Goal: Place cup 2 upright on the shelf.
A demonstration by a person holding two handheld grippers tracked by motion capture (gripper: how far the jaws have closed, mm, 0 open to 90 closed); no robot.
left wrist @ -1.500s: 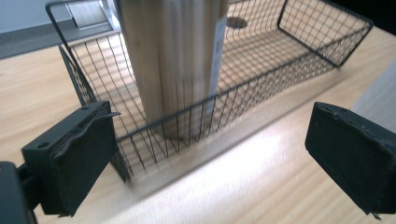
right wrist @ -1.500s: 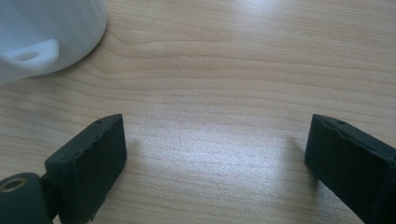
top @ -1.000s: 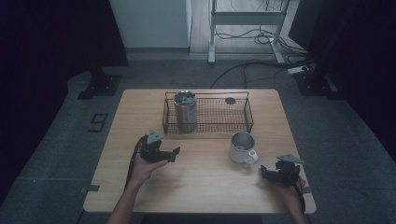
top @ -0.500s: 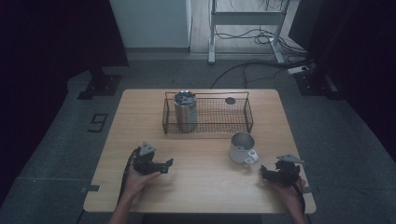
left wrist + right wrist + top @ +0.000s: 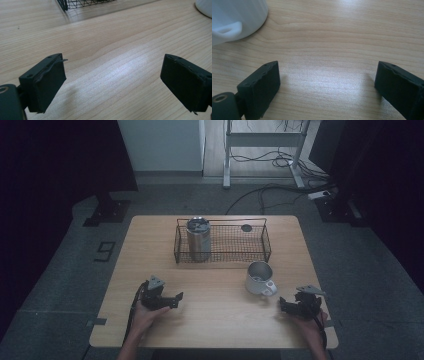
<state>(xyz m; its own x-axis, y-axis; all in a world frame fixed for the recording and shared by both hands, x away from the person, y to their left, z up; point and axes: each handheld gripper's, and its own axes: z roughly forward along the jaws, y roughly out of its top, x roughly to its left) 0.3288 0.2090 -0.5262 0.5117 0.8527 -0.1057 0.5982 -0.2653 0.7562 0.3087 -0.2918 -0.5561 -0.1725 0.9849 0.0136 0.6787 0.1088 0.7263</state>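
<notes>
Down near the front edge of the bench (image 5: 215,330), both claws are lying low over the wood. The left claw (image 5: 176,299) is sitting toward the front left corner, held in the person's left hand (image 5: 142,317), its jaws pointing across the bench toward the right side. In the left gripper view its two black pads (image 5: 45,85) are standing well apart with bare wood between them; the jaws have just been closing a little, yet nothing is sitting between them, so the claw is released. At the top of that view a corner of the wire basket (image 5: 82,3) is showing, and a sliver of the white mug (image 5: 205,7) at the upper right.

The right claw (image 5: 283,304) is resting near the front right corner, held in the right hand (image 5: 312,327), with its jaws pointing left toward the white mug (image 5: 259,279). The right gripper view is showing its pads (image 5: 262,87) spread wide over bare wood, gripping nothing, so this claw is released too. The mug, with its handle (image 5: 228,28) turned toward the claw, is standing just beyond the jaws, near them but apart.

In the high view the mug is standing upright right of the bench's middle, just in front of the wire basket (image 5: 265,242). The basket is sitting along the back edge, and a metal tumbler (image 5: 198,239) is standing upright in its left end. A small dark round thing (image 5: 246,228) is lying in the basket's back right part; what it is cannot be told.
</notes>
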